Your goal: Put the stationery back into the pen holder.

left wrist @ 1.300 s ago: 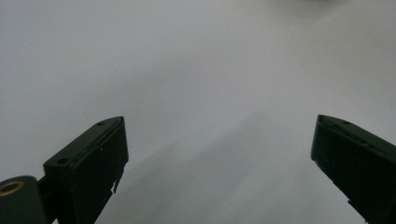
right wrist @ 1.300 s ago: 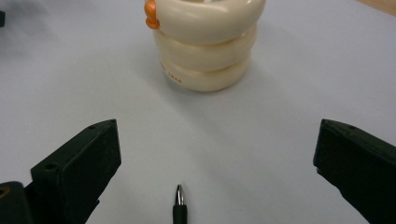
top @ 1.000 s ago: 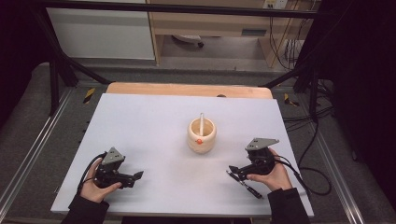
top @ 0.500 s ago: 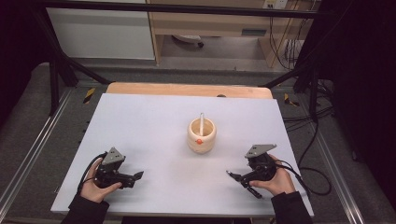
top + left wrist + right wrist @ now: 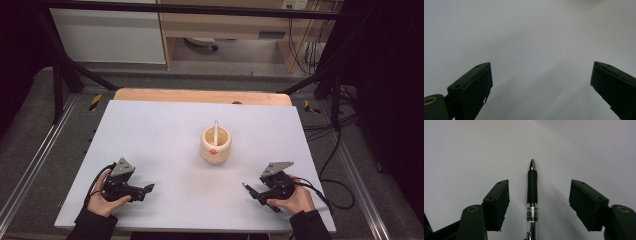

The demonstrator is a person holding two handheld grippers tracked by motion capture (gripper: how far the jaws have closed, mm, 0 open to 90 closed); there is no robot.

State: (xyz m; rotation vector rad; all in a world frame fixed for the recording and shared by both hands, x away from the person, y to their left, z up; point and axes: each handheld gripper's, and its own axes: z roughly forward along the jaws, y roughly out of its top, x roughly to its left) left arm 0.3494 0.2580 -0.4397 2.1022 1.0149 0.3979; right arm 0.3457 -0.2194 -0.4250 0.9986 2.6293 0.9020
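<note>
Pen between right gripper jaws — just closing, untouched, unclenched

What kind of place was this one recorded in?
Probably a lab or workshop: a white table inside a black frame, loose cables on the floor at the side, and plain cabinets behind it.

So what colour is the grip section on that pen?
Black, above a clear barrel with a silver tip; the pen shows best in the right gripper view.
</note>
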